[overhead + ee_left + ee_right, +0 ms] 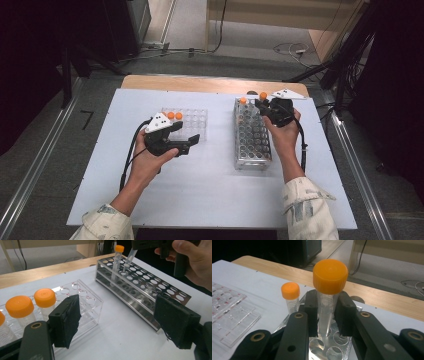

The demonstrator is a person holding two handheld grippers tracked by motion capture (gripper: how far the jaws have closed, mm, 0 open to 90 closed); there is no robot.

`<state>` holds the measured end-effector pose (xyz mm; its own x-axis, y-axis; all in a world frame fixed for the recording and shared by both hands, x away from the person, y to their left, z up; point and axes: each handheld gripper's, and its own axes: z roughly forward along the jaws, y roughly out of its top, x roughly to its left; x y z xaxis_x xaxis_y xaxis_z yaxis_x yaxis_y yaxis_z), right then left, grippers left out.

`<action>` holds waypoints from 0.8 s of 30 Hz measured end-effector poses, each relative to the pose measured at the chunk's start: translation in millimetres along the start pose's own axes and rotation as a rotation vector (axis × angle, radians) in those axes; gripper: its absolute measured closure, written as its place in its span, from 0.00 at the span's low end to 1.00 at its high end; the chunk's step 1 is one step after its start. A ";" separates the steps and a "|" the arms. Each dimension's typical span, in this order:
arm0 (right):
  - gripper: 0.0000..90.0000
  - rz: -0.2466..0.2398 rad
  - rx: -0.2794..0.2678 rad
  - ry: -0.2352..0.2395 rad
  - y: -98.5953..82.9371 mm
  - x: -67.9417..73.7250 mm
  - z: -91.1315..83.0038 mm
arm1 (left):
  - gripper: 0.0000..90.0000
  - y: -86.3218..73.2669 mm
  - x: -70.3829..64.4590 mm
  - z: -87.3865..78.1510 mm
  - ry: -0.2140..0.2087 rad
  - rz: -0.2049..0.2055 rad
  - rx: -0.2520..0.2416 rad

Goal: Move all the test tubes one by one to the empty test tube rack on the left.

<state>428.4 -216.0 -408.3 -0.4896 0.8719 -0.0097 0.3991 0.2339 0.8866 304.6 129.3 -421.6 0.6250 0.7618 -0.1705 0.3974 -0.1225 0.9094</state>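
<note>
Right now we have the right hand-held gripper (325, 315) closed on a tube (327, 302), its two jaws pressed against the clear body just under the orange cap. The tube stands close to upright, long axis vertical, with its pointed tip hanging over the holes at the far end of the metal rack (252, 135). In the left gripper view the same tube (130, 257) leans a little, tip toward the rack's top plate and not yet seated as far as we can tell. That is the relation we care about: the tip sits directly above the plate, so the coming move looks to us like a straight drop along the tube's own axis into one hole, with the lean taken out first.

A second tube (290, 298) already stands in the rack just beside ours, to its left in the right gripper view. We judge that neighbour the main thing to avoid, since the jaw on that side passes close to it.

Our left hand-held gripper (172, 140) is wide open and holds nothing; its jaws stand well apart in its own view, over the bare worktop (200, 190) between the two racks. It hovers just beside the clear plastic rack (192, 120), where more capped tubes (45, 298) wait. So the right hand is the one at the metal rack, and the left hand is nearer the supply, well placed to pick the next tube.
</note>
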 end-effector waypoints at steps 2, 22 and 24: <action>0.79 -0.001 -0.005 0.002 1.2 0.5 -4.2 | 0.25 0.1 -0.2 -0.1 0.002 0.002 -0.001; 0.79 -0.053 -0.041 0.109 6.1 36.0 -37.5 | 0.25 0.4 -1.4 -0.3 0.000 0.000 -0.002; 0.79 -0.057 -0.040 0.127 5.0 41.3 -38.0 | 0.25 0.6 -1.8 -0.6 -0.002 0.002 -0.003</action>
<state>380.7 -195.1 -386.7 -0.6053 0.7960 -0.0040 0.3382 0.2617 0.9040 303.3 128.2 -420.6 0.6269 0.7604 -0.1696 0.3944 -0.1220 0.9108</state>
